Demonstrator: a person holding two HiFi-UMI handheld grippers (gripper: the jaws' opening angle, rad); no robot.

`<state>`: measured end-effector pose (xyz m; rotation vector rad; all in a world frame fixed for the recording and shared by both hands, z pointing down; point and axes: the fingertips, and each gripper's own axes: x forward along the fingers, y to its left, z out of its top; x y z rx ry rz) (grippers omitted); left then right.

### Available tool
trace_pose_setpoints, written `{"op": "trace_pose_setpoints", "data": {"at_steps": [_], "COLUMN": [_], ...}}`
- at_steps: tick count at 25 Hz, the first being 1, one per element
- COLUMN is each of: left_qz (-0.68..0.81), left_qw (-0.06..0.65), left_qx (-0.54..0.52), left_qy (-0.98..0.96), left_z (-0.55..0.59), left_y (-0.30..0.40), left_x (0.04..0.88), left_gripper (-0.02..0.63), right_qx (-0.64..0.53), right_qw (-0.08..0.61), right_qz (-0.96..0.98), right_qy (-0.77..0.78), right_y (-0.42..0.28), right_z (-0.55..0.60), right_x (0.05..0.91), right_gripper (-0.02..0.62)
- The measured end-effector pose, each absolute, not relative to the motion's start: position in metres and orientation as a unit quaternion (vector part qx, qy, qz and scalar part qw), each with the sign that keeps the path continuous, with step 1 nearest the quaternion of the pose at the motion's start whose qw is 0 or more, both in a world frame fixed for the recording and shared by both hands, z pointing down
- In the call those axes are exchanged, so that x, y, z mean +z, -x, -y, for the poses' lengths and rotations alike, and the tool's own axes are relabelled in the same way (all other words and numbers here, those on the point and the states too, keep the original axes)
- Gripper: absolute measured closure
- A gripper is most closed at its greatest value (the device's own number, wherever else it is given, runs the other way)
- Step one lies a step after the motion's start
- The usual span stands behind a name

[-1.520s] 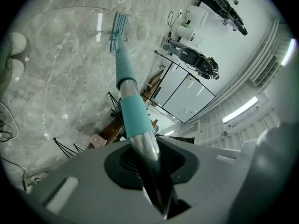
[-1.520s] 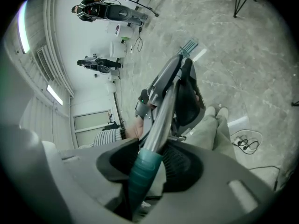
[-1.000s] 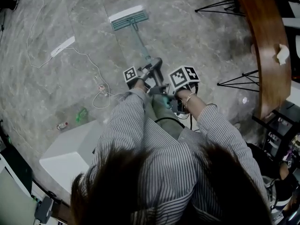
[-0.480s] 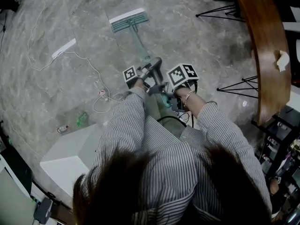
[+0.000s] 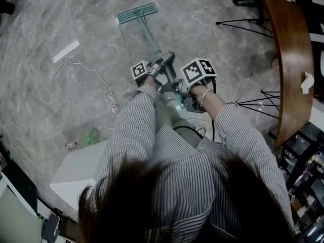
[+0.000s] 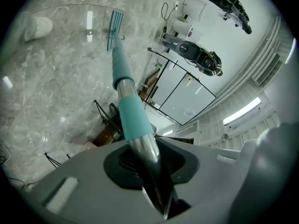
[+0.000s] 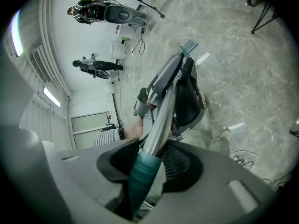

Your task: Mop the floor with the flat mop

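Overhead look down at person mopping. At 12 o'clock, flat on grey marble floor (image 5: 217, 49): mop head (image 5: 136, 14), handle (image 5: 151, 38) slanting back toward body. Left gripper (image 5: 158, 74) clamped on bare metal handle just below teal sleeve (image 6: 133, 115). At its 5 o'clock, right gripper (image 5: 179, 96) pinching teal grip (image 7: 142, 169). At 9 o'clock, white cable (image 5: 50, 67).

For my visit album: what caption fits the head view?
A person, seen from above, clamps left gripper and right gripper on the mop handle, the mop head flat on the marble floor.
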<state>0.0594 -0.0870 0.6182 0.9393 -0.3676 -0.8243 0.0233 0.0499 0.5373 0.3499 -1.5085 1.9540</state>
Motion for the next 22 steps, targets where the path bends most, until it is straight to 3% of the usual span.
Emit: {"op": "trace_pose_setpoints", "data": {"at_steps": [11,22], "left_qz": [0.16,0.158], "left_qw": [0.811,0.808], "left_qx": [-0.35,-0.342], "left_qy": [-0.441,-0.453], "left_z": [0.263,0.356], "left_y": [0.035,0.065], "left_x": [0.619,0.618], "left_gripper": [0.532,0.529], "right_qx": [0.751,0.749], "right_qw": [0.296,0.291], "right_qz": [0.572,0.576], "right_qy": [-0.146,-0.15], "right_y": [0.08,0.112], "right_z": [0.13,0.222], "right_x": [0.54,0.54], "right_gripper": [0.445,0.445]}}
